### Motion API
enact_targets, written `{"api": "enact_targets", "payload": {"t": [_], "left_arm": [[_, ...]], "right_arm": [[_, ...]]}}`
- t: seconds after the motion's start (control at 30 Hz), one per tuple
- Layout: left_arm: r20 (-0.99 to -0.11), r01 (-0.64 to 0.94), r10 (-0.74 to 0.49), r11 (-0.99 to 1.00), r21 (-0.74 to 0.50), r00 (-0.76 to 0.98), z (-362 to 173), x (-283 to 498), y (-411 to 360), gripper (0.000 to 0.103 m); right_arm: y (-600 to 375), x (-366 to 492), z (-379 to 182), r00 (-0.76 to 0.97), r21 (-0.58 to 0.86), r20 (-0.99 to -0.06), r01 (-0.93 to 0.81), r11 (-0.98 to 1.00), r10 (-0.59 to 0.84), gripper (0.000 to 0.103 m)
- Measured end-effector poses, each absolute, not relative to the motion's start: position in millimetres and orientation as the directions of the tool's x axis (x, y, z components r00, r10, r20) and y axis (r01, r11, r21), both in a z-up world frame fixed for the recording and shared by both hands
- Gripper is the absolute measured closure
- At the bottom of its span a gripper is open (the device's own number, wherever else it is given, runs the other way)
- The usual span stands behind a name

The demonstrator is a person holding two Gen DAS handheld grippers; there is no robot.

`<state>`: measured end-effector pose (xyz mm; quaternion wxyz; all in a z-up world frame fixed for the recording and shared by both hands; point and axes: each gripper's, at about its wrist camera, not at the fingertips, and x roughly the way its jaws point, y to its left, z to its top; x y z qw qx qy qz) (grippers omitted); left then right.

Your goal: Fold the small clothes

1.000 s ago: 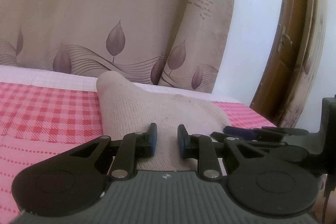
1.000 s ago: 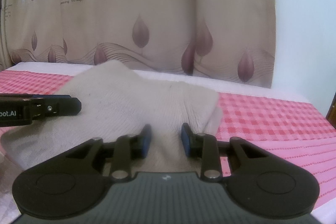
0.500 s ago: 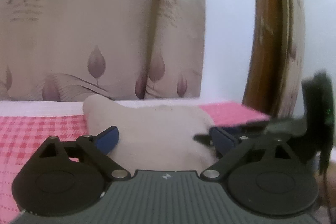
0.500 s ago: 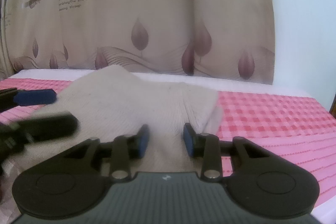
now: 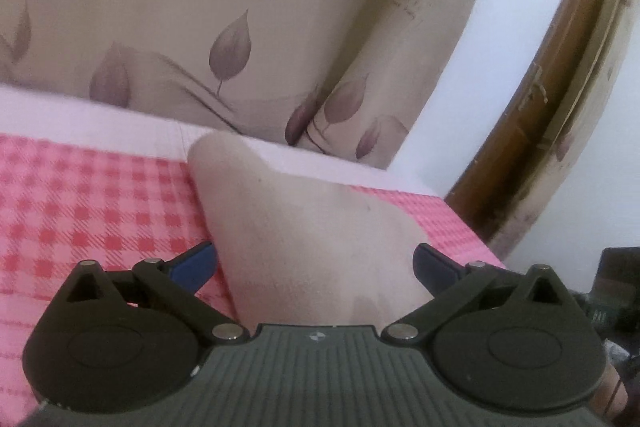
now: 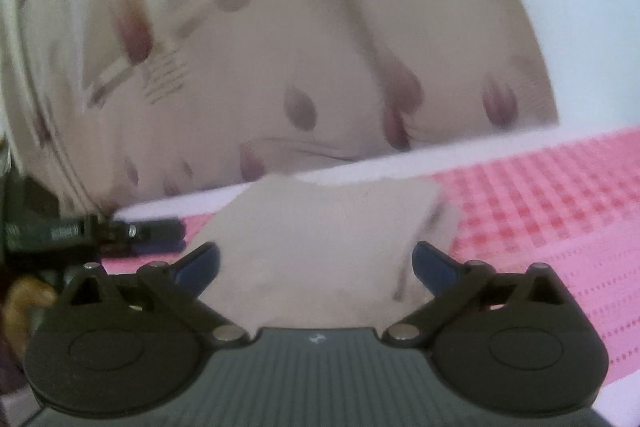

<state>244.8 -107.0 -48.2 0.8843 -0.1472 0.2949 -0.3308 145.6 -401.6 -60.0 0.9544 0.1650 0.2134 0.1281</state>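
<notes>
A small beige knitted garment (image 5: 304, 227) lies folded on the pink checked cloth (image 5: 92, 211); the right wrist view shows the same garment (image 6: 332, 227). My left gripper (image 5: 314, 259) hovers over its near edge with the jaws opening wide, and the blue pads stand clear of the fabric on both sides. My right gripper (image 6: 316, 259) is over the garment's near edge too. Its jaws are also opening wide and nothing is pressed between them. At the left of the right wrist view, the left gripper's dark fingers (image 6: 156, 229) reach in, blurred.
A beige curtain (image 5: 224, 27) with purple leaves hangs right behind the surface. A white wall and a brown wooden door frame (image 5: 532, 115) stand to the right. A white strip (image 6: 460, 151) runs along the cloth's far edge. Pink cloth (image 6: 560, 219) stretches to the right of the garment.
Both grippers went from nearly shut on the garment's near edge to wide open, the left one first. The garment now lies released on the cloth. Both views have tilted and shifted.
</notes>
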Motion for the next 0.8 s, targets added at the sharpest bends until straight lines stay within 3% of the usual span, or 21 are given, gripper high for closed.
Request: {"api": "enact_targets", "payload": {"t": [0.37, 0.47, 0.57, 0.8], "left_arm": [[-0.469, 0.520, -0.719, 0.695, -0.497, 0.513, -70, 270, -124, 0.002], [-0.473, 0.520, -0.725, 0.689, -0.505, 0.500, -74, 276, -122, 0.006], [-0.500, 0.519, -0.712, 0.702, -0.487, 0.493, -79, 282, -122, 0.014], [-0.502, 0.521, -0.709, 0.705, -0.481, 0.496, -87, 282, -126, 0.013]], "right_arm": [[-447, 195, -96, 0.696, 0.647, -0.477, -0.136, 0.751, 0.537, 0.000], [-456, 202, -106, 0.687, 0.721, -0.427, -0.135, 0.680, 0.588, 0.000], [-456, 211, -106, 0.678, 0.727, -0.416, -0.153, 0.670, 0.606, 0.000], [-444, 230, -104, 0.662, 0.705, -0.438, -0.166, 0.689, 0.608, 0.000]]}}
